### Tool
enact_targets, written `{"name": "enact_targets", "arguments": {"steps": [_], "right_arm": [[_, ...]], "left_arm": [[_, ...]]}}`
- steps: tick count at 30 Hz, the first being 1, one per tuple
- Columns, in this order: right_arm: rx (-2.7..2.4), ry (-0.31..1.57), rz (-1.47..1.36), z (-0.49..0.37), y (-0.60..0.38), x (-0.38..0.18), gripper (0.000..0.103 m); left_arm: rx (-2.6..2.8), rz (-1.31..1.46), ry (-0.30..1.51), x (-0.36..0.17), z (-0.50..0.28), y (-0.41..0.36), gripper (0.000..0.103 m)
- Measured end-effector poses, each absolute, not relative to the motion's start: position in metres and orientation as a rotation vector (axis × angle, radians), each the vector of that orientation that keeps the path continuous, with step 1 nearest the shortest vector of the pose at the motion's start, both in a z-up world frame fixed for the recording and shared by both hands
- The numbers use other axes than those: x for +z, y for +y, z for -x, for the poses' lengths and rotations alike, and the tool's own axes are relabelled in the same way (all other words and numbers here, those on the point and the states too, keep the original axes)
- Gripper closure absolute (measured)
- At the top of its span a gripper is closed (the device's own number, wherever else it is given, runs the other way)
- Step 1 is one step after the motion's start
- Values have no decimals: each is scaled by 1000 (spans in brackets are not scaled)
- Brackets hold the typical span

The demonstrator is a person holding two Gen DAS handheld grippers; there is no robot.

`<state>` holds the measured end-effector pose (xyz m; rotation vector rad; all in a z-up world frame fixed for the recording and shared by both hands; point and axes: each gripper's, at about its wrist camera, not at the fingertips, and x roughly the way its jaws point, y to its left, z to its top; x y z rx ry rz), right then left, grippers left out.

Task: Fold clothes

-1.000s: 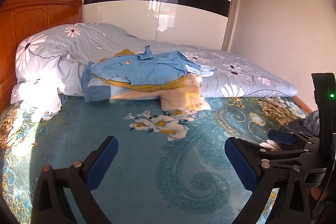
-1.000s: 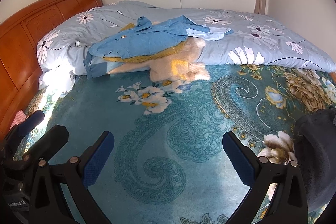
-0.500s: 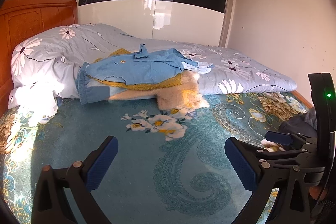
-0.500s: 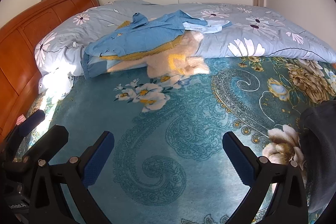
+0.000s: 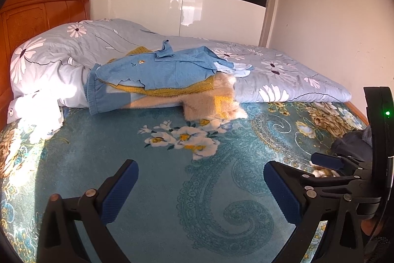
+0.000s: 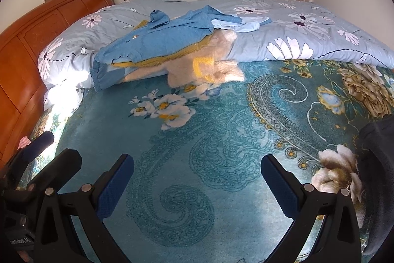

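Note:
A pile of clothes lies at the far side of the bed: a blue top over a yellow knit and a fluffy beige garment. My left gripper is open and empty, low over the teal blanket, well short of the pile. My right gripper is open and empty too, beside the left one. A dark garment lies at the right, close to the right gripper's right finger.
The teal floral blanket covers the near bed. A light blue flowered quilt is bunched along the far side. A wooden headboard stands at the left. White wardrobe doors and a wall lie behind.
Both grippers have moved slightly toward the pile and tilted; the clothes sit a little lower and larger in view. Both stay open. Nothing on the bed has moved.

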<state>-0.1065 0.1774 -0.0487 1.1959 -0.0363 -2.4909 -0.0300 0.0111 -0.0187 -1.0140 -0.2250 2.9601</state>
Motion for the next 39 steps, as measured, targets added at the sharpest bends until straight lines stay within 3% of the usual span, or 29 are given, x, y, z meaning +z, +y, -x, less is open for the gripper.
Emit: {"name": "enact_targets", "arguments": {"steps": [6,11,22,25,28,29,31,33,36,39], "right_arm": [[-2481,-41,-1208,114,180,-56,0],[-2473,-84,-1259,120,196,-72,0],[-2511,-161,-1349,132,260,-109,0],[-2534,-167,-1376,135,279,-114,0],[-2546,-193,-1384,138,290,-119,0],[-2543,-197,-1391,139,292,-121,0],[-2538,-202,-1405,140,295,-125,0],[-2528,-189,-1417,140,295,-130,0],[-2517,-189,-1430,139,296,-138,0],[-2518,-208,-1426,139,298,-139,0]], "left_arm": [[2981,1023,-215,-25,39,12,0],[3065,1037,-88,-30,87,-5,0],[3185,1304,-728,-50,279,-132,2],[3214,1402,-782,-58,308,-159,15],[3165,1431,-969,-69,325,-180,16],[3157,1441,-1019,-72,330,-186,19],[3150,1457,-1112,-77,339,-196,36],[3183,1485,-1170,-77,341,-201,78],[3208,1419,-1223,-69,343,-209,89],[3322,1481,-805,-52,349,-180,92]]}}
